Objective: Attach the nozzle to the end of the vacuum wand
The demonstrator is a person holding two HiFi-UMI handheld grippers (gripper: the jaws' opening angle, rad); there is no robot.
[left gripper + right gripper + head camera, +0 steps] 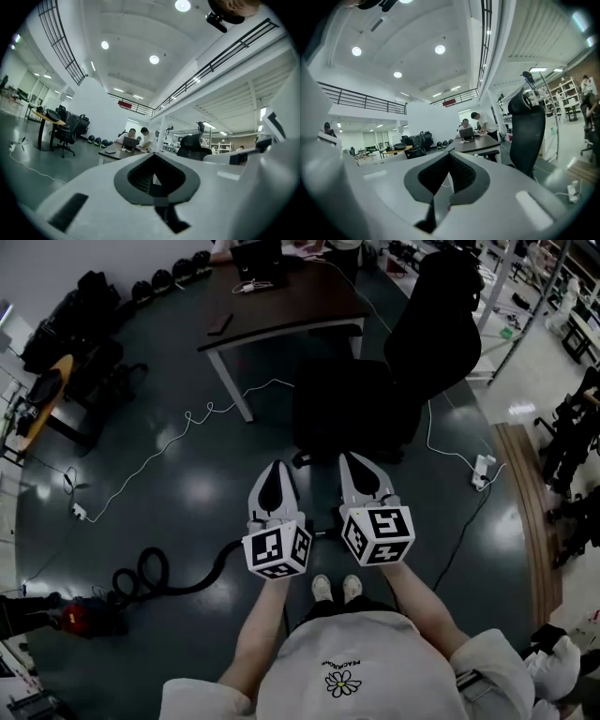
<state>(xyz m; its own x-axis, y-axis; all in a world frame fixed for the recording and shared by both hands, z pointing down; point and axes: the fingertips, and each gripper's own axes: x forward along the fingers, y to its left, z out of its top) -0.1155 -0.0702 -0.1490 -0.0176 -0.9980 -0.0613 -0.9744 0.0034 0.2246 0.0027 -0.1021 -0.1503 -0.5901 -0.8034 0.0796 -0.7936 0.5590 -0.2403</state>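
In the head view both grippers are held side by side in front of me, pointing level and away. My left gripper (274, 468) is shut with nothing between its jaws, and my right gripper (354, 460) is shut and empty too. The left gripper view shows its jaws (153, 157) closed together, and the right gripper view shows the same (449, 154). Down on the dark floor at the left lies a black vacuum hose (155, 576), coiled beside a red vacuum body (82, 617). I cannot make out a nozzle or the wand's end in any view.
A brown desk (281, 306) stands ahead and a black office chair (394, 381) is just beyond the grippers. A white cable (187, 423) crosses the floor, with a power strip (482, 471) at right beside a wooden board (525, 512). Two people (136, 138) work at the desk.
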